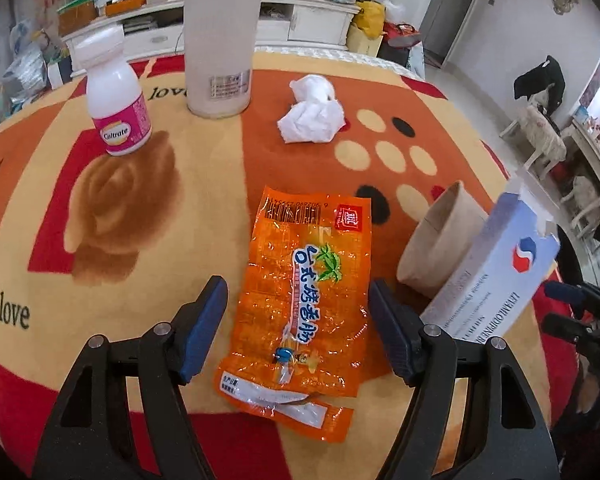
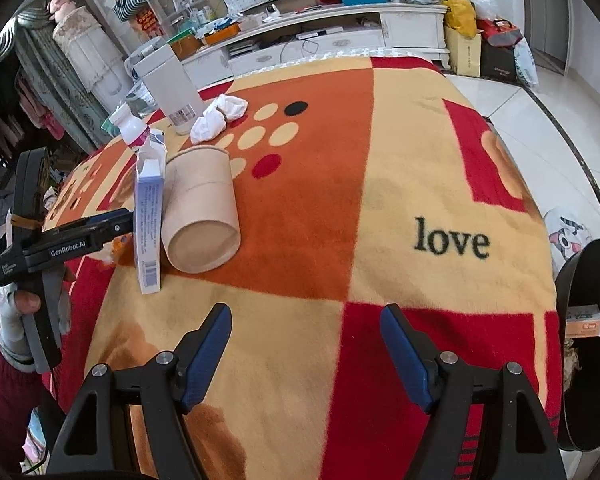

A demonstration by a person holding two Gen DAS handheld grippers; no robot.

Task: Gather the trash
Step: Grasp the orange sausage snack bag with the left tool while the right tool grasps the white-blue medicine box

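Note:
An orange snack wrapper (image 1: 300, 240) lies flat on the blanket, and my left gripper (image 1: 296, 292) stands open over it, one pad on either side without pressing it. A crumpled white tissue (image 1: 312, 110) (image 2: 216, 118) lies further back. A cardboard tube (image 1: 436, 248) (image 2: 202, 220) rests on its side with a blue-white medicine box (image 1: 500, 272) (image 2: 150, 220) leaning against it. My right gripper (image 2: 306, 312) hangs open above bare blanket, with nothing between its fingers.
A pink-labelled white bottle (image 1: 118, 104) and a tall white cylinder (image 1: 220, 40) stand at the back. A black bin (image 2: 596, 264) past the blanket's right edge holds an orange box (image 2: 584, 322). A gloved hand (image 2: 16, 308) holds the left tool.

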